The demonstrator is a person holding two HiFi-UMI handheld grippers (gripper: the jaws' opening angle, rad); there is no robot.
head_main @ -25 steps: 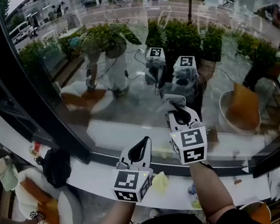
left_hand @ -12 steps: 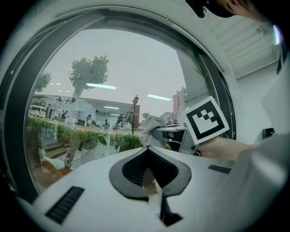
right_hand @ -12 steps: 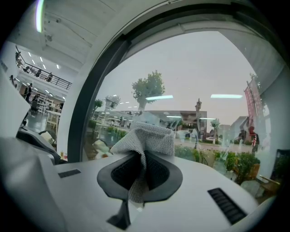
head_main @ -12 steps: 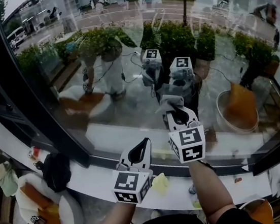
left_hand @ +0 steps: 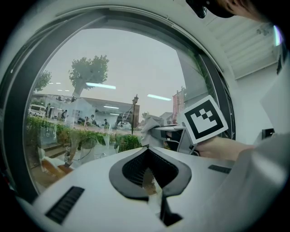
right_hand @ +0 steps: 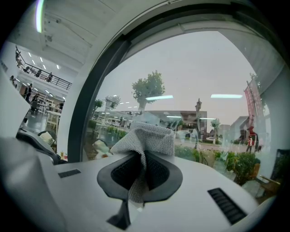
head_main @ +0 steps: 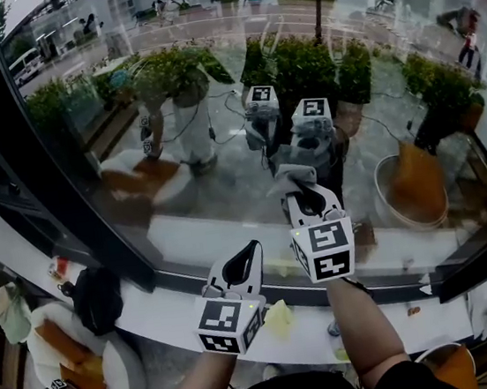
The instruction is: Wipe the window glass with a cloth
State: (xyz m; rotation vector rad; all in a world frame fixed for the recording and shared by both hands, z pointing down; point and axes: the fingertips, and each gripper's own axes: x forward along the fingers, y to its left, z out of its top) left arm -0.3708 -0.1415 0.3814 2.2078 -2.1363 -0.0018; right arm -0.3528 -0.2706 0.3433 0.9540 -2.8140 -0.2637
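The big window glass point(head_main: 211, 86) fills the head view. My right gripper point(head_main: 299, 189) is shut on a grey knitted cloth point(head_main: 286, 176), and the cloth is held up at the pane, just above the lower frame. In the right gripper view the cloth point(right_hand: 146, 135) bunches out from between the closed jaws of the right gripper point(right_hand: 139, 153). My left gripper point(head_main: 249, 251) hangs lower and to the left, over the sill, away from the glass. Its jaws meet at the tip in the left gripper view point(left_hand: 146, 147), with nothing held. That view also shows the cloth point(left_hand: 151, 127) to the right.
A white sill point(head_main: 169, 307) runs below the black window frame point(head_main: 96, 226). A small yellow-green object point(head_main: 278, 316) lies on the sill between my arms. Reflections of both grippers and a person show in the pane. Bushes and pavement lie outside.
The right gripper with the cloth has edged slightly left and up along the glass. The left gripper has hardly moved.
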